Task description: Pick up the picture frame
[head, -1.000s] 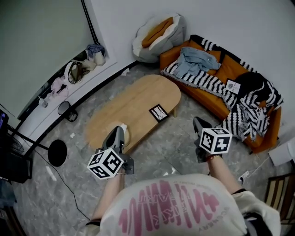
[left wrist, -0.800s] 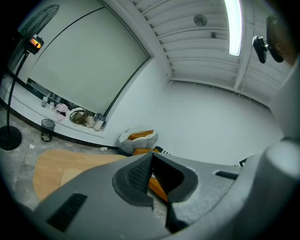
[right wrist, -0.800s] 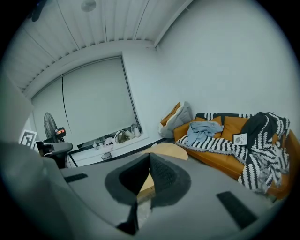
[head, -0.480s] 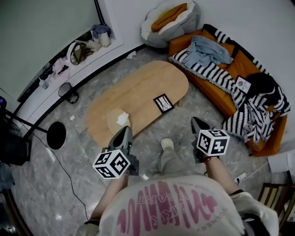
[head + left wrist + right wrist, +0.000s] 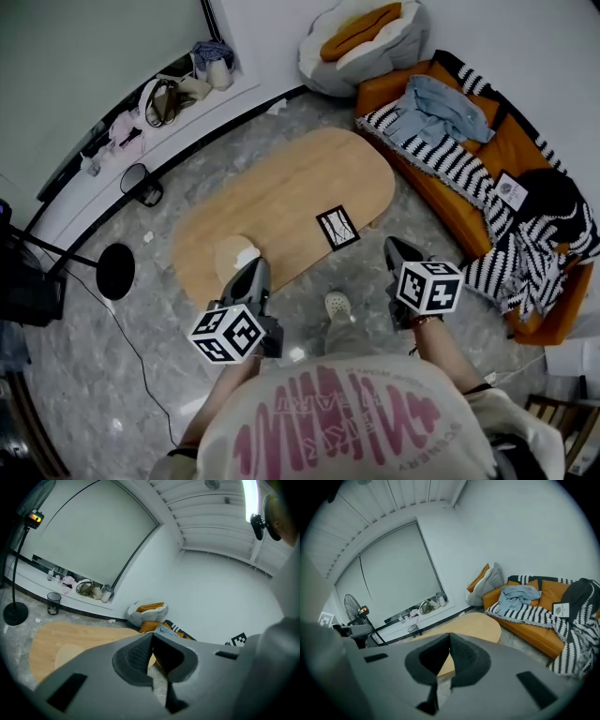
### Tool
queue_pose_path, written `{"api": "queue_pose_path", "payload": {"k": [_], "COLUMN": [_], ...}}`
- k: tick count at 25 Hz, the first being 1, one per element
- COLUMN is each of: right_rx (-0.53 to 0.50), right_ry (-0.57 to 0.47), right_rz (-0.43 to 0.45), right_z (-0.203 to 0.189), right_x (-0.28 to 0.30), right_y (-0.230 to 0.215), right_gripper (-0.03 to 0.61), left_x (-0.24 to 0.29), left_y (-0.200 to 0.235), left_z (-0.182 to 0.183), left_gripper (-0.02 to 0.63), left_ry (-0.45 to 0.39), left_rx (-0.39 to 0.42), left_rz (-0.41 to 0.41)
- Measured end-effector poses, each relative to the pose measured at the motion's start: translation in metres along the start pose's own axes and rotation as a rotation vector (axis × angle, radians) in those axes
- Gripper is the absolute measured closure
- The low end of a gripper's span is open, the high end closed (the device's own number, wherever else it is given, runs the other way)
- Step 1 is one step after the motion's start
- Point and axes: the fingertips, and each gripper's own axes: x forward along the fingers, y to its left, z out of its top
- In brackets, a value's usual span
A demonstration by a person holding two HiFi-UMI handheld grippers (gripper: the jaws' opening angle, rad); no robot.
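The picture frame (image 5: 337, 227) is small, black-edged, with a white picture. It lies flat near the near-right edge of the oval wooden table (image 5: 281, 192). My left gripper (image 5: 251, 275) hangs over the table's near edge, left of the frame and apart from it, jaws shut on nothing. My right gripper (image 5: 391, 247) hovers over the floor just right of the frame, also shut and empty. In the left gripper view the gripper (image 5: 152, 638) points over the table (image 5: 51, 639). In the right gripper view the gripper (image 5: 450, 641) points along the table (image 5: 480, 623). Neither gripper view shows the frame.
A pale round mat with a white crumpled thing (image 5: 236, 253) lies on the table by my left gripper. An orange sofa (image 5: 506, 150) with striped blankets stands right, a cushion pile (image 5: 361, 37) behind. A fan base (image 5: 114, 272) and bin (image 5: 141, 184) stand left. A person's shoe (image 5: 337, 305) is below the table.
Both grippers have moved forward and down toward the table. The table and frame sit closer to them in the head view. The jaws stayed shut.
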Motion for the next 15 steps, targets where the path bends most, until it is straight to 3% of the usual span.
{"api": "queue_pose_path", "payload": {"k": [8,15], "right_rx": [0.014,0.042], "right_ry": [0.003,0.054], "right_rz": [0.073,0.141], "right_z": [0.061,0.070], "right_x": [0.066,0.120], "right_y": [-0.026,-0.054], "right_gripper": [0.572,0.572], "left_x": [0.084,0.140], "left_y": [-0.004,0.000], "left_z": [0.023,0.012], "left_gripper": [0.611,0.611], "left_ry": [0.001,0.032], "left_rx": [-0.036,-0.085], "left_rz": [0.014,0.058]}}
